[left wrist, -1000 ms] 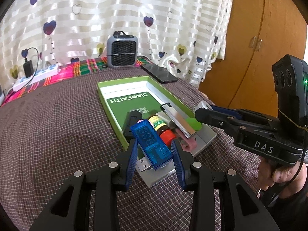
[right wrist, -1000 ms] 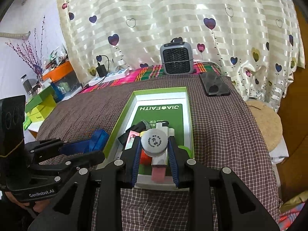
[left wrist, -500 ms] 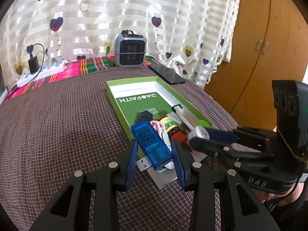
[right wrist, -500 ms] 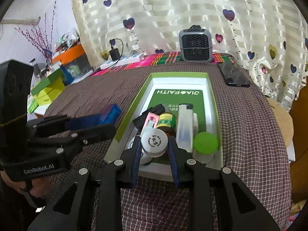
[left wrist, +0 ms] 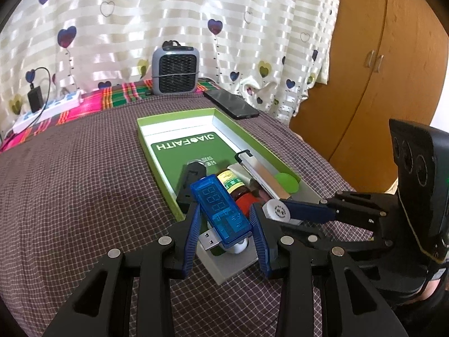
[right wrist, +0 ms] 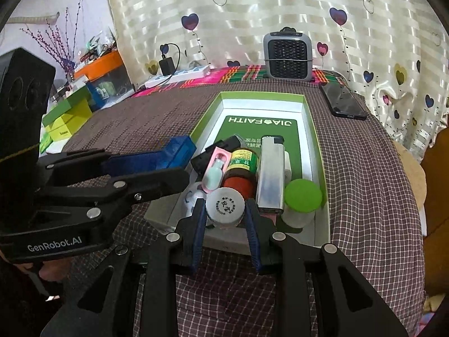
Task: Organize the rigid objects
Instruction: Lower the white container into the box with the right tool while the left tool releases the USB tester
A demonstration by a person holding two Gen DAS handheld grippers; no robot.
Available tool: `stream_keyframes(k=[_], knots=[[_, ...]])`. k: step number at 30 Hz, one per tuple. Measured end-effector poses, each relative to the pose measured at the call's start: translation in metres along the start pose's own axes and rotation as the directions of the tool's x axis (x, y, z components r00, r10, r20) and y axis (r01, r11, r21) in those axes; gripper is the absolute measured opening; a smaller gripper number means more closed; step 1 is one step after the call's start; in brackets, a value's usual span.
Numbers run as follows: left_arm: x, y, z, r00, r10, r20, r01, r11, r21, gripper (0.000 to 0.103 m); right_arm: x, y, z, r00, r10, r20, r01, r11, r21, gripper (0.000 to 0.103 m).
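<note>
Your left gripper (left wrist: 224, 221) sits low at the bottom centre of its own view, jaws clamped on the blue USB meter (left wrist: 220, 206), which tilts up and away over the near end of the green box (left wrist: 254, 140). The meter's metal plug pokes out toward the lower left, just above a small white object whose shape you cannot make out.

Your right gripper (right wrist: 224, 210) comes in level from the right edge of the left view, and in its own view its jaws grip the white bottle (right wrist: 225, 207) by the sides, cap facing the camera, over the box's near edge.

Inside the box, packed at the near end, lie a brown bottle (right wrist: 241, 168), a silver lighter (right wrist: 270, 174), a green-lidded jar (right wrist: 302, 198), a pink-cased item (right wrist: 216, 168) and a black piece (left wrist: 190, 179), partly hidden behind the meter. Your hands are mostly cut off at the frame edges. A phone (left wrist: 231, 104) lies on the checked cloth (left wrist: 84, 185) beyond the box, near the grey heater (left wrist: 175, 71).
</note>
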State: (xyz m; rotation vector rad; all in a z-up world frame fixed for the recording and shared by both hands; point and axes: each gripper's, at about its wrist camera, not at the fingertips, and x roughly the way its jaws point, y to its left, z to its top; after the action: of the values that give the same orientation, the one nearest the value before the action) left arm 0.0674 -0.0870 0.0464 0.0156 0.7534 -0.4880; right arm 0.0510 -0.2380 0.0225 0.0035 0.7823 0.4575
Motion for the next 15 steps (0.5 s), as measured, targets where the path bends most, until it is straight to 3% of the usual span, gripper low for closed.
stream_keyframes(k=[15], knots=[[0.026, 0.002, 0.004, 0.999, 0.004, -0.037, -0.004, 1.000, 0.004, 0.035, 0.002, -0.005, 0.000, 0.999, -0.035, -0.008, 0.035, 0.999, -0.016, 0.029]])
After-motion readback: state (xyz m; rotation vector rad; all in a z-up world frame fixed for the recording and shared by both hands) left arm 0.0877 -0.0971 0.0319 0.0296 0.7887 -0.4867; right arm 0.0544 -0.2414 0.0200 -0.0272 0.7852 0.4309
